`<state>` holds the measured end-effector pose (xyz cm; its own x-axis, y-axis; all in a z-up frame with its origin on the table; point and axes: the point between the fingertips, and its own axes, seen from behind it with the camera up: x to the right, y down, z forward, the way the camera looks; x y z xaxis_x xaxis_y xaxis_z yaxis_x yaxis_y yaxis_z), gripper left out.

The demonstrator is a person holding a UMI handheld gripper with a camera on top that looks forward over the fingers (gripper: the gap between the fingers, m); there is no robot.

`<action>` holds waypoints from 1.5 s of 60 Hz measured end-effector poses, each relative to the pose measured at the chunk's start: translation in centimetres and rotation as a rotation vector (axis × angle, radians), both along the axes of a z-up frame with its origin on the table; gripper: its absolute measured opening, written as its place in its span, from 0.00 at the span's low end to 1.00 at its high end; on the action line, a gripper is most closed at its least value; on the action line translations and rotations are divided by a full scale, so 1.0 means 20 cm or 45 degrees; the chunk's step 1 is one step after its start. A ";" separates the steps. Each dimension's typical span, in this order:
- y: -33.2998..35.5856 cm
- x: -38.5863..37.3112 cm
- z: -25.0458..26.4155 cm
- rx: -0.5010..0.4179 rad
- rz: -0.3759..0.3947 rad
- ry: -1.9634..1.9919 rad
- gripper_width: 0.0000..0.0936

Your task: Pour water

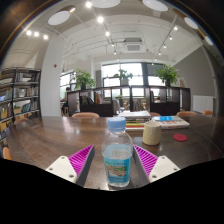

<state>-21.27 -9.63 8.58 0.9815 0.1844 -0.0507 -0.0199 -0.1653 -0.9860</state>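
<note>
In the gripper view, the gripper is clenched on a clear water bottle with a blue cap; the two pink pads press its sides and the bottle stands upright between them, cap still on as far as can be seen. It is held above a wooden table, over the table's near edge. Beyond the fingers, toward the middle of the table, stands a pale cup, apart from the bottle. Further back, near the far edge, lie a pink flat item and a stack of books.

Judging by this, the bottle is picked up, but nothing is poured yet: carrying to the cup, tilting and pouring all remain, and perhaps uncapping.
</note>
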 end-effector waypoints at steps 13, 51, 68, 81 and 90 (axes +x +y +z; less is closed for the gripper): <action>0.09 0.04 -0.04 0.021 -0.048 -0.034 0.49; 0.39 -0.19 0.07 -0.030 -0.020 0.296 0.32; 0.86 -0.15 0.34 -0.091 -0.026 1.165 0.32; 1.05 0.13 0.57 0.008 -0.063 1.904 0.34; 1.12 0.29 0.58 0.045 -0.103 2.271 0.34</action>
